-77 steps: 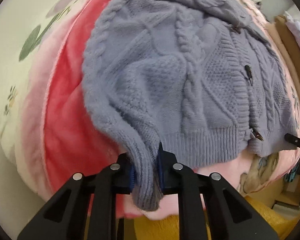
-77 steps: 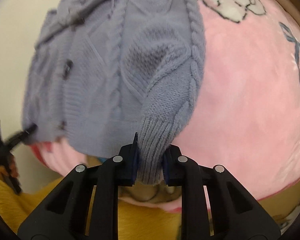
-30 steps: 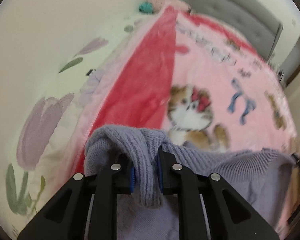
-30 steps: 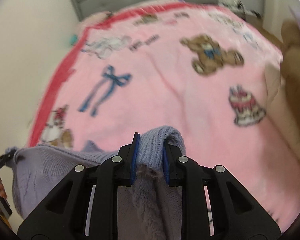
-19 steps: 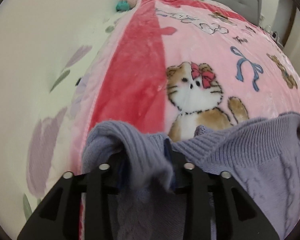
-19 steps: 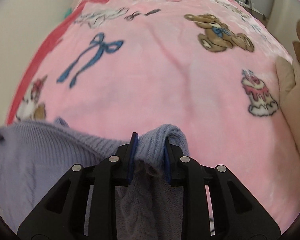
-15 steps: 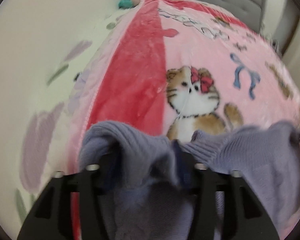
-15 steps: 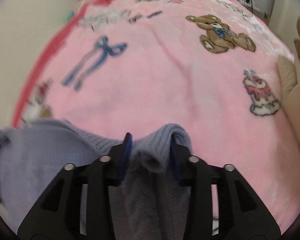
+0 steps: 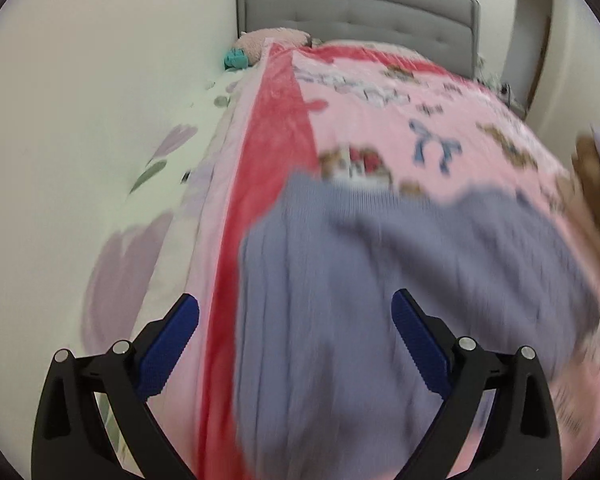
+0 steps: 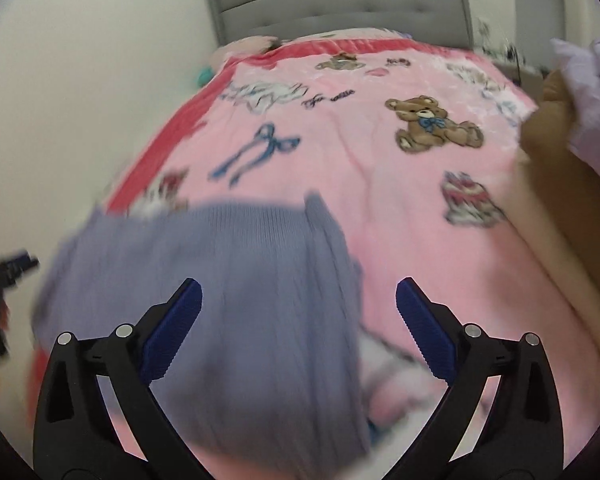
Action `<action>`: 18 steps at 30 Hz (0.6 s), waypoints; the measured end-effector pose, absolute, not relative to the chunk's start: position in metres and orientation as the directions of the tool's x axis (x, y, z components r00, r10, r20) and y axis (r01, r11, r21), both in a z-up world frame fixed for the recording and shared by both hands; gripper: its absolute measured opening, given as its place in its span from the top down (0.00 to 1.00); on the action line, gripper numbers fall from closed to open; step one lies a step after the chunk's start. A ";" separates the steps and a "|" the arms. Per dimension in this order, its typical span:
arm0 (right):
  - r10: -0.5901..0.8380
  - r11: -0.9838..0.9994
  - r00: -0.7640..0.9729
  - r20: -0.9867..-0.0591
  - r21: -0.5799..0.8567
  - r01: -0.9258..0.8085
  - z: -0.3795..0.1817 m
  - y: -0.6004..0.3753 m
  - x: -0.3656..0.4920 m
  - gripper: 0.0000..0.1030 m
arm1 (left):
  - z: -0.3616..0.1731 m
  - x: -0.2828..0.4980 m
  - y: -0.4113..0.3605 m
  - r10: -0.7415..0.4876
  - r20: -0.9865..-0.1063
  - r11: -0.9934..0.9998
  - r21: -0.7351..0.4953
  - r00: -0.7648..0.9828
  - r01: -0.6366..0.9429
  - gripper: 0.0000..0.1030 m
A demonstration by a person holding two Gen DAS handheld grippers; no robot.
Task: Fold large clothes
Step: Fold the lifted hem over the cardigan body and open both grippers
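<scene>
A lavender knitted sweater [image 9: 400, 280] lies spread on the pink blanket at the near end of the bed, blurred by motion. It also shows in the right wrist view [image 10: 236, 280]. My left gripper [image 9: 296, 316] is open wide and empty above the sweater's left part. My right gripper [image 10: 298, 304] is open wide and empty above the sweater's right part. The other gripper's tip [image 10: 14, 266] shows at the left edge of the right wrist view.
The pink cartoon blanket [image 10: 372, 168] with a red border [image 9: 276, 128] covers the bed. A grey padded headboard [image 9: 356, 12] stands at the far end. A brown plush thing [image 10: 556, 148] and a pale cloth [image 10: 588, 84] lie at the right. A white floral sheet [image 9: 156, 168] hangs on the left.
Both grippers have opened and let go of the sweater's cuffs. The sweater has dropped flat onto the blanket and both grippers have pulled back and up.
</scene>
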State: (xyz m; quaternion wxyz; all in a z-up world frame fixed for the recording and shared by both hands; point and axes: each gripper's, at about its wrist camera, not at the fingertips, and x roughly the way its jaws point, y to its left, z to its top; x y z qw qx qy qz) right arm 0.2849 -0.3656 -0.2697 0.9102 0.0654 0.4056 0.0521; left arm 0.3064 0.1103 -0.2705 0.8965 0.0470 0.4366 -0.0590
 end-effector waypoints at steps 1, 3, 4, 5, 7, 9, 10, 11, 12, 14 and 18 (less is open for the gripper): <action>0.118 0.992 0.671 -0.732 0.123 -0.040 -0.277 -0.367 0.264 0.09 | -0.276 0.295 0.112 -0.061 -0.789 0.987 0.045 0.611 0.156 0.08; 0.116 0.993 0.649 -0.752 0.113 -0.045 -0.290 -0.368 0.238 0.13 | -0.289 0.265 0.117 -0.051 -0.782 0.983 0.071 0.621 0.169 0.08; 0.133 0.990 0.625 -0.770 0.135 -0.044 -0.299 -0.370 0.228 0.19 | -0.296 0.253 0.121 -0.067 -0.785 0.983 0.055 0.616 0.176 0.08; 0.149 0.987 0.601 -0.785 0.155 -0.042 -0.307 -0.371 0.223 0.24 | -0.301 0.246 0.123 -0.079 -0.787 0.984 0.038 0.612 0.176 0.08; 0.194 0.977 0.540 -0.819 0.211 -0.032 -0.327 -0.373 0.214 0.32 | -0.313 0.233 0.131 -0.116 -0.799 0.986 -0.021 0.590 0.165 0.08; 0.217 0.971 0.518 -0.827 0.240 -0.024 -0.340 -0.372 0.211 0.32 | -0.323 0.224 0.134 -0.142 -0.793 0.985 -0.056 0.592 0.162 0.08; 0.200 0.975 0.518 -0.832 0.223 -0.018 -0.344 -0.369 0.211 0.32 | -0.327 0.221 0.133 -0.145 -0.788 0.985 -0.061 0.599 0.158 0.08; 0.182 0.979 0.518 -0.836 0.204 -0.015 -0.346 -0.366 0.212 0.32 | -0.330 0.218 0.130 -0.148 -0.786 0.985 -0.060 0.600 0.164 0.08; 0.167 0.982 0.517 -0.840 0.190 -0.008 -0.350 -0.364 0.214 0.32 | -0.335 0.218 0.125 -0.130 -0.786 0.984 -0.028 0.604 0.176 0.08; 0.137 0.985 0.508 -0.851 0.169 0.018 -0.356 -0.360 0.220 0.34 | -0.349 0.221 0.116 -0.093 -0.792 0.979 0.038 0.603 0.200 0.08; 0.114 0.990 0.487 -0.866 0.142 0.022 -0.364 -0.349 0.229 0.54 | -0.367 0.225 0.122 -0.126 -0.811 0.984 -0.027 0.571 0.179 0.22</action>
